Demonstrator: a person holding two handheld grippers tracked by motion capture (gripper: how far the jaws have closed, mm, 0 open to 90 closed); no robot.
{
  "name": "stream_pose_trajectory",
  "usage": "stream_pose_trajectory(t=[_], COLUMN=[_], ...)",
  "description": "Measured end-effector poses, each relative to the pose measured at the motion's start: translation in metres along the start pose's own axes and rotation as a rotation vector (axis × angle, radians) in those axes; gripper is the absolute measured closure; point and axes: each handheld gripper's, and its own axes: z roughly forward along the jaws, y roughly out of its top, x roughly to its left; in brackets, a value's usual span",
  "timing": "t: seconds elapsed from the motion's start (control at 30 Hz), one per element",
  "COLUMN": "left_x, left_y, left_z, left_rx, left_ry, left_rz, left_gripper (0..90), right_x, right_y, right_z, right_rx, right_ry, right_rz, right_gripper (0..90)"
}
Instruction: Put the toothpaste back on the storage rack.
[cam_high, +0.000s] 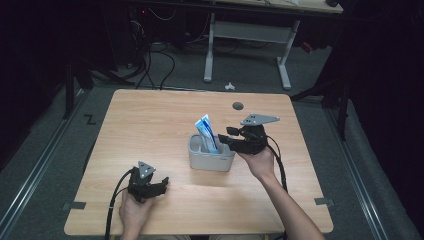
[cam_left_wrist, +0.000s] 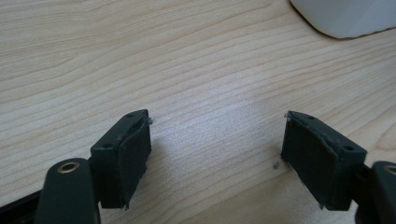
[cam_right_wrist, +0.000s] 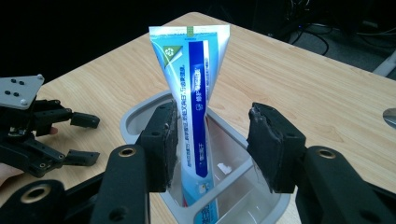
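A blue-and-white toothpaste tube (cam_high: 205, 130) (cam_right_wrist: 191, 70) stands upright, crimped end up, in a grey holder cup (cam_high: 212, 161) (cam_right_wrist: 135, 116) at the middle of the wooden table (cam_high: 150, 120). My right gripper (cam_high: 226, 136) (cam_right_wrist: 212, 144) hovers at the cup's right side. It is open, and the tube rises between its jaws, close against the left pad (cam_right_wrist: 166, 144) with a gap to the right one. My left gripper (cam_high: 162, 184) (cam_left_wrist: 217, 154) rests low on the table near the front left, open over bare wood. It also shows in the right gripper view (cam_right_wrist: 91, 139).
A corner of the cup (cam_left_wrist: 345, 16) lies ahead of the left gripper. A round grommet hole (cam_high: 238, 105) sits near the table's far edge. Beyond the table stand a white desk frame (cam_high: 247, 30) and floor cables (cam_high: 160, 65).
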Motion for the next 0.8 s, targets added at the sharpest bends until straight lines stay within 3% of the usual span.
stream_pose_trajectory(t=[0.8], left_x=[0.0], left_y=[0.0], left_z=[0.0], left_rx=[0.0], left_ry=[0.0], left_rz=[0.0], left_gripper=[24.3], right_x=[-0.01], right_y=[-0.011], right_z=[-0.029], right_rx=[-0.041], right_ry=[-0.022], right_rz=[0.023], right_gripper=[53.3])
